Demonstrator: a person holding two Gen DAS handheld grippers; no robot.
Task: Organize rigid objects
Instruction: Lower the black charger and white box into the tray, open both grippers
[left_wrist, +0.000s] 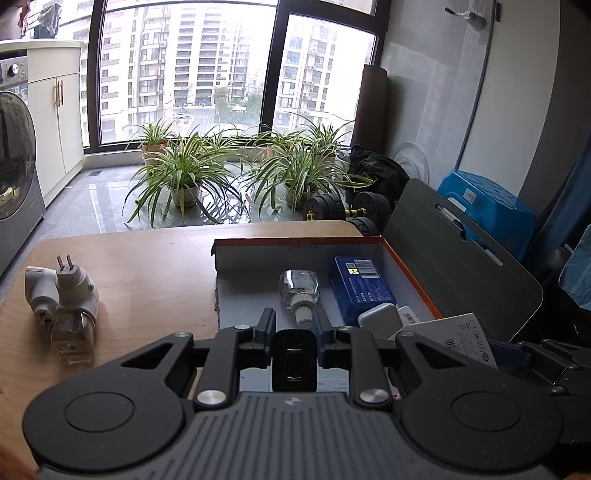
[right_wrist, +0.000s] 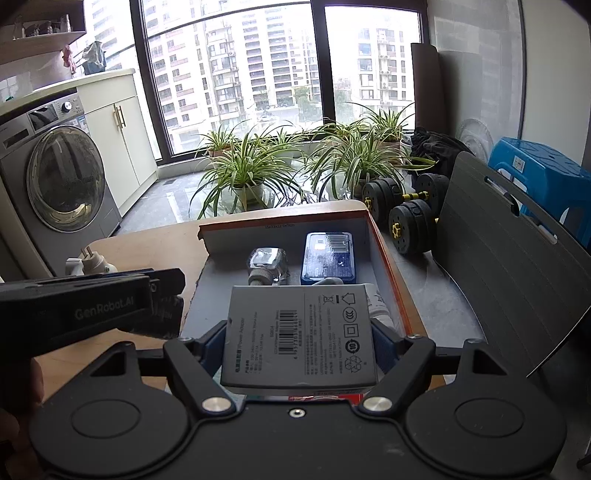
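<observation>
An orange-rimmed cardboard box (left_wrist: 410, 269) stands on the wooden table; it also shows in the right wrist view (right_wrist: 384, 243). Inside lie a clear bottle (left_wrist: 300, 286), a blue tin (left_wrist: 360, 286) and a white adapter (left_wrist: 380, 315). My left gripper (left_wrist: 293, 319) is shut on a small black object (left_wrist: 294, 360) over the box's near edge. My right gripper (right_wrist: 301, 332) is shut on a grey power-adapter box (right_wrist: 301, 332) and holds it above the box's near right part. The left gripper (right_wrist: 92, 306) shows at the left of the right wrist view.
Two white plug devices (left_wrist: 62, 295) lie on the table (left_wrist: 147, 266) at the left. A dark chair back (right_wrist: 509, 258) stands right of the table. Dumbbells (right_wrist: 406, 218), potted plants (left_wrist: 184, 173), a blue stool (right_wrist: 543, 166) and a washing machine (right_wrist: 55, 184) stand beyond.
</observation>
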